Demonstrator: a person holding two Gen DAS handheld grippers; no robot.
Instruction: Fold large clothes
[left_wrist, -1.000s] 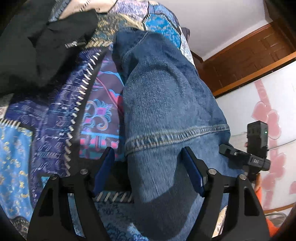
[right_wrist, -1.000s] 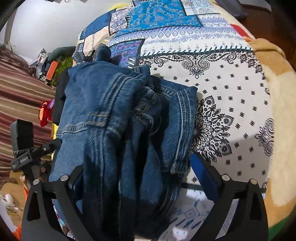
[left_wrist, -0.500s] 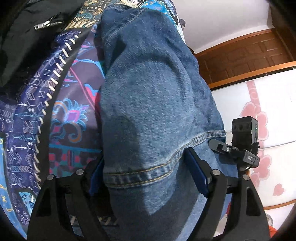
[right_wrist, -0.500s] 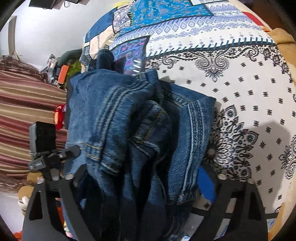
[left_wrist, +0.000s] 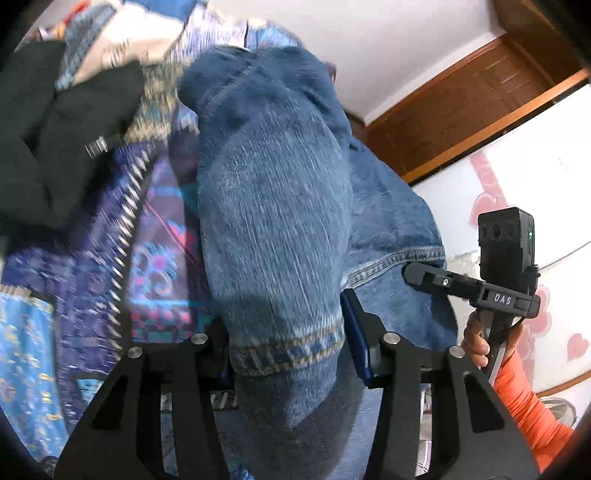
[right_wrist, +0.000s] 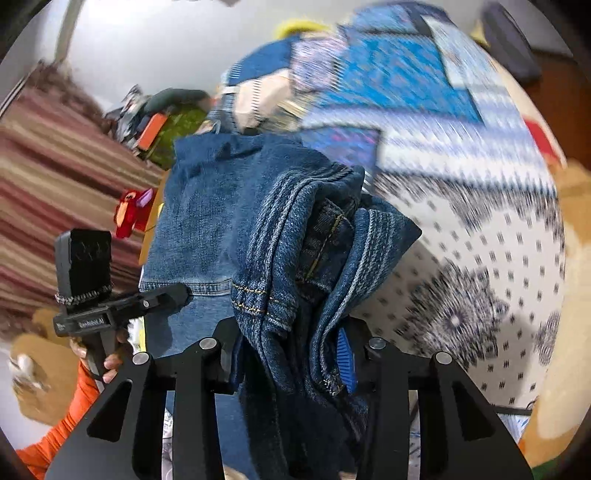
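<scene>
The left gripper (left_wrist: 288, 354) has just been closing and now pinches a stitched hem of the blue denim garment (left_wrist: 273, 206) between its blue pads, the fold bulging up and away from the jaws. The right gripper (right_wrist: 288, 354) has likewise just been closing, and its jaws clamp a thick bunch of the same denim (right_wrist: 295, 240), several layers with pale ribbed seams and yellow stitching crowded between the fingers. The garment hangs between the two tools above the patterned bedspread (right_wrist: 461, 229), its far end draped down toward the cloth. To the right in the right wrist view the bedspread lies open and bare, white with dark paisley and small square motifs, running out to a tan blanket edge (right_wrist: 569, 258). On the other side room is tighter: a black jacket (left_wrist: 48, 140) with a zip lies on the purple and blue patchwork just beside the denim in the left wrist view, and a heap of bright odds (right_wrist: 159, 125) sits by the striped curtain (right_wrist: 55, 177) at the bed's far corner. Each view shows the other tool's handle gripped by a hand (left_wrist: 476, 339) with an orange sleeve (left_wrist: 528, 410) close alongside the denim. A wooden door frame (left_wrist: 461, 110) and a white panel with pink hearts (left_wrist: 535, 184) stand behind.
</scene>
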